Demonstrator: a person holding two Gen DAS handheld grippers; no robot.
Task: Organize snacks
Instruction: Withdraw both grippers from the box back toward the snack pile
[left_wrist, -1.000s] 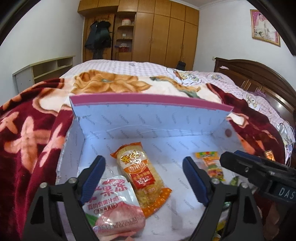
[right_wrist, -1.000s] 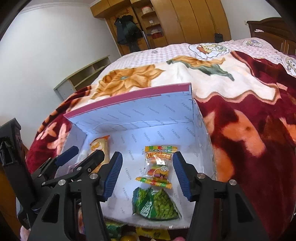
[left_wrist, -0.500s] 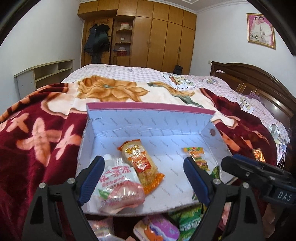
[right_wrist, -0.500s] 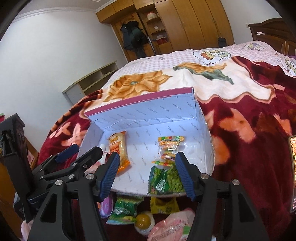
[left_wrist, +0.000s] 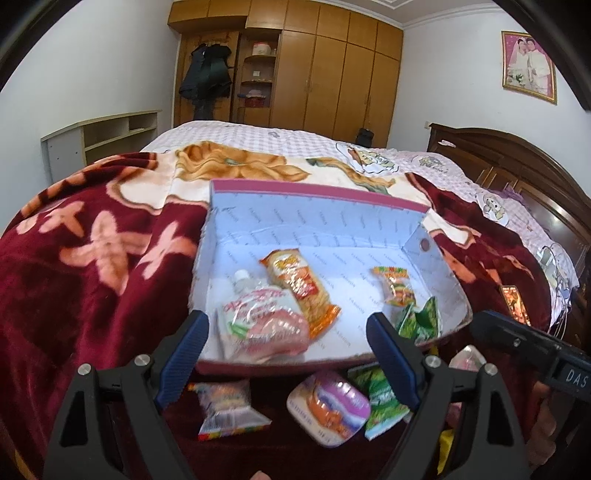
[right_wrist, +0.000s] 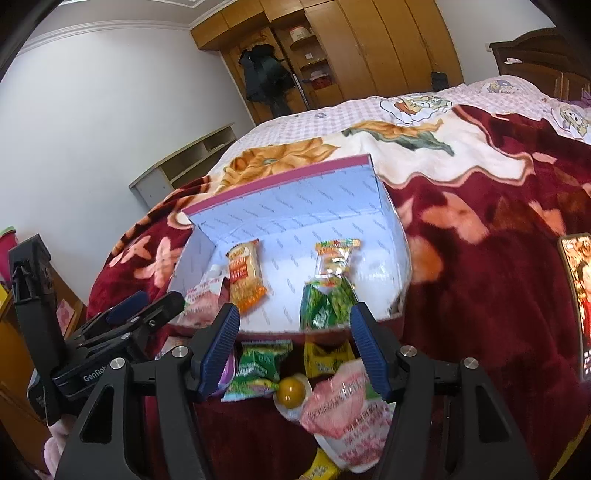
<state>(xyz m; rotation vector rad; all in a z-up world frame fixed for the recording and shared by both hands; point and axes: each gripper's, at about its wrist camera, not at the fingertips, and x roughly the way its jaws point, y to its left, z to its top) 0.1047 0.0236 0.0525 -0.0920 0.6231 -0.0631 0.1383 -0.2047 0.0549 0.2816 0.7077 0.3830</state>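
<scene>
Four snacks lie in the box (left_wrist: 317, 229) while more wait on the blanket (left_wrist: 92, 280) before it, so both empty claws, left claw (left_wrist: 286, 347) wide and right claw (right_wrist: 293, 349) half spread, should descend on one loose packet (left_wrist: 227, 410) separately.

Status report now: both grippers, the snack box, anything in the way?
Left gripper open, empty. Right gripper open, empty, fingers just widened. Four snacks in the white box; more packets loose on the blanket in front. Nothing blocking.
</scene>
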